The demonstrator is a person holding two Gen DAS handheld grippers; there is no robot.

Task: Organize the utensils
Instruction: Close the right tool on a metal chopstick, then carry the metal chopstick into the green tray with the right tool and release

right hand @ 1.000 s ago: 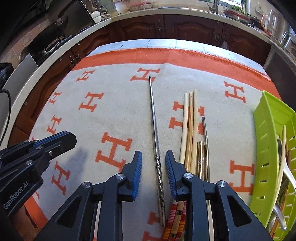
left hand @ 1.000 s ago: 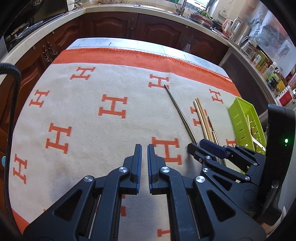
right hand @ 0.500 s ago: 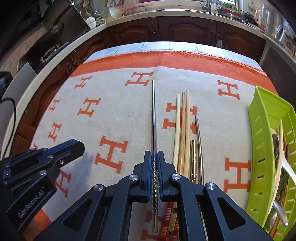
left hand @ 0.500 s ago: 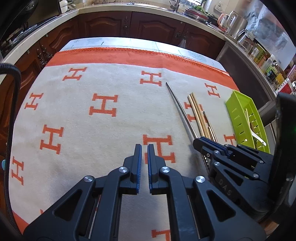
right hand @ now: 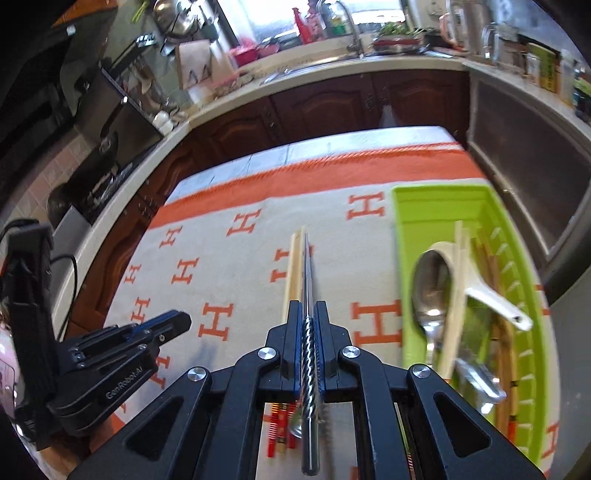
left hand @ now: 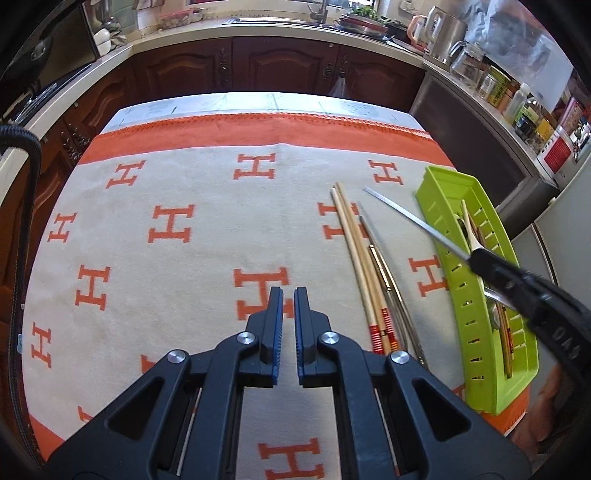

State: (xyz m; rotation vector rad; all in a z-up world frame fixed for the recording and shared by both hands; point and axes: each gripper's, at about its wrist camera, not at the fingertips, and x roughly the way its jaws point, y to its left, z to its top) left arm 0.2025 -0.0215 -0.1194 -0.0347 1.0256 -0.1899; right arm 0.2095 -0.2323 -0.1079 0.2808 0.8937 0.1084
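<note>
Kitchen, U-shaped run of dark wood cabinets (left hand: 291, 66) with carved doors under a pale countertop (left hand: 236, 31). Sink faucet (right hand: 349, 22) at the far side below a bright window (right hand: 266, 22); daylight is strong there. Stove (right hand: 107, 173) and dark appliances on the left counter. Right counter holds a kettle (left hand: 445, 31), jars and bottles (left hand: 517, 103). Work surface is a table (left hand: 258, 105) covered by a beige cloth with orange H pattern (left hand: 170, 229) and an orange border.
</note>
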